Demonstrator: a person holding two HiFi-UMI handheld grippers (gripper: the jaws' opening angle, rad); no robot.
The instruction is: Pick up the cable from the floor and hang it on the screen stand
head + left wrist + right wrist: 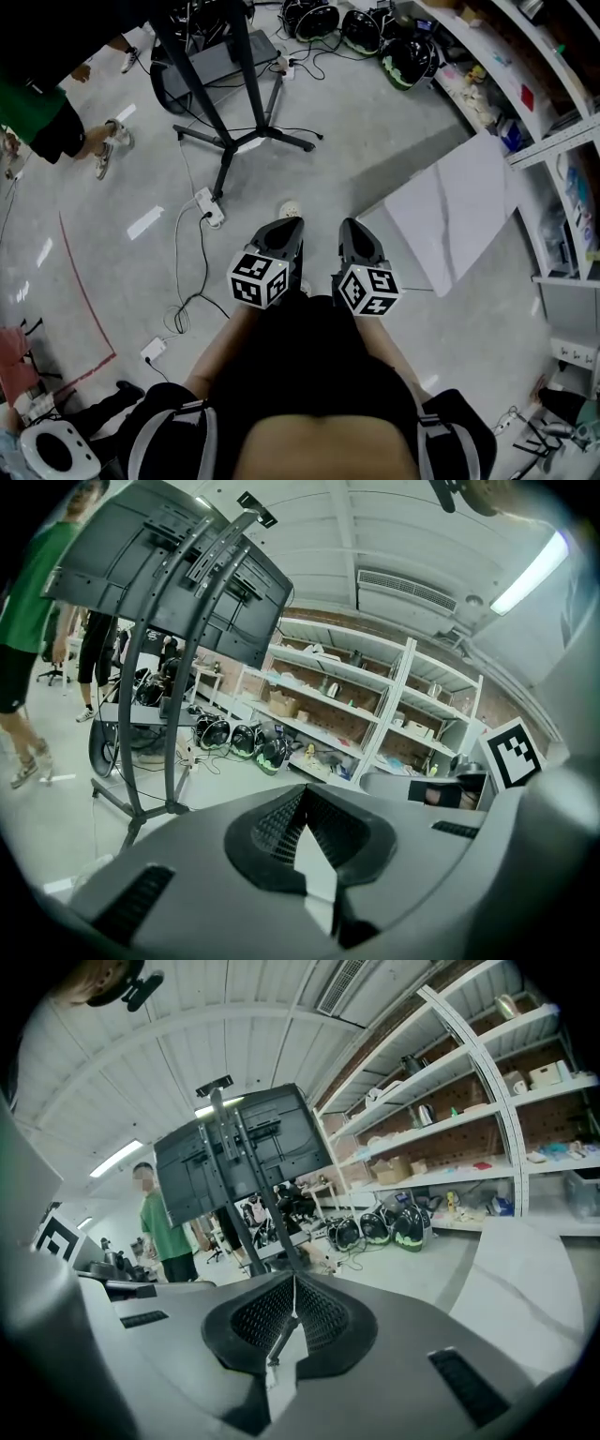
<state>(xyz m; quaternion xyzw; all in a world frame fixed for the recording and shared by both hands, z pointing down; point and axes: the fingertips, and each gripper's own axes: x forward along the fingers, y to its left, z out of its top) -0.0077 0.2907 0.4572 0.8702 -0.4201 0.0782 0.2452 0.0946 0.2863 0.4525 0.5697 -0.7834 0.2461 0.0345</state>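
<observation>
- The left gripper point(286, 227) and the right gripper point(354, 232) are held side by side close to the body. Each is clenched on nothing, so the pickup has not begun.
- The cable point(177, 267) lies on the floor point(356, 141), ahead and to the left of the left gripper. It trails from a white power strip point(209, 206) back to a small plug block point(154, 350), with loose loops near that end.
- The screen stand point(228, 142) stands beyond the power strip, and its base legs spread close to it.
- The jaws should be released before either gripper goes down.
- The loose loops probably offer a better bite than a stretch lying flat, with the jaws set across the line.
- Other leads run around the stand's base, so trace the right one.
- A person in green point(47, 122) stands near the stand, so lift slowly.
</observation>
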